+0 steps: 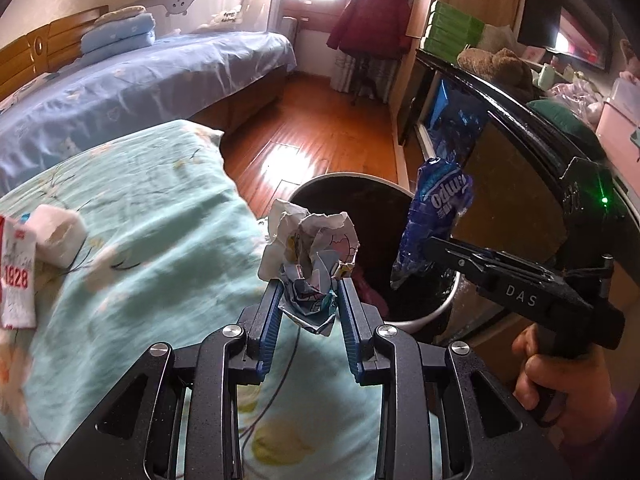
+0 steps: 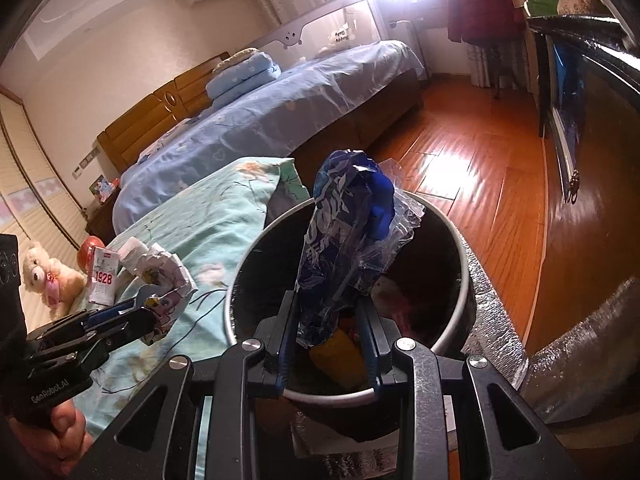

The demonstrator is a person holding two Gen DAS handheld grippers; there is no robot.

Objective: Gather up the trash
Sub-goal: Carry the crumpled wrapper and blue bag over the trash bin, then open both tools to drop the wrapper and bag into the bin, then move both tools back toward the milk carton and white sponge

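Observation:
My left gripper [image 1: 310,282] is shut on a crumpled ball of printed paper [image 1: 310,248], held over the teal bed's edge just left of the bin. The round trash bin [image 1: 436,312] has a dark liner and holds some rubbish. My right gripper [image 2: 328,300] is shut on a crumpled blue plastic wrapper [image 2: 344,240], which hangs above the bin's mouth [image 2: 466,272]. In the left wrist view the right gripper [image 1: 430,246] comes in from the right with the wrapper [image 1: 436,216] over the bin. The right wrist view shows the left gripper [image 2: 148,312] and its paper [image 2: 168,276] at lower left.
On the teal bedspread [image 1: 140,200] lie a white tissue roll [image 1: 60,236] and a red-and-white carton [image 1: 16,276]. A teddy bear [image 2: 40,276] and a red apple [image 2: 90,246] sit further back. A blue bed [image 2: 260,112], wooden floor [image 2: 480,168] and a dark cabinet [image 1: 500,120] surround the bin.

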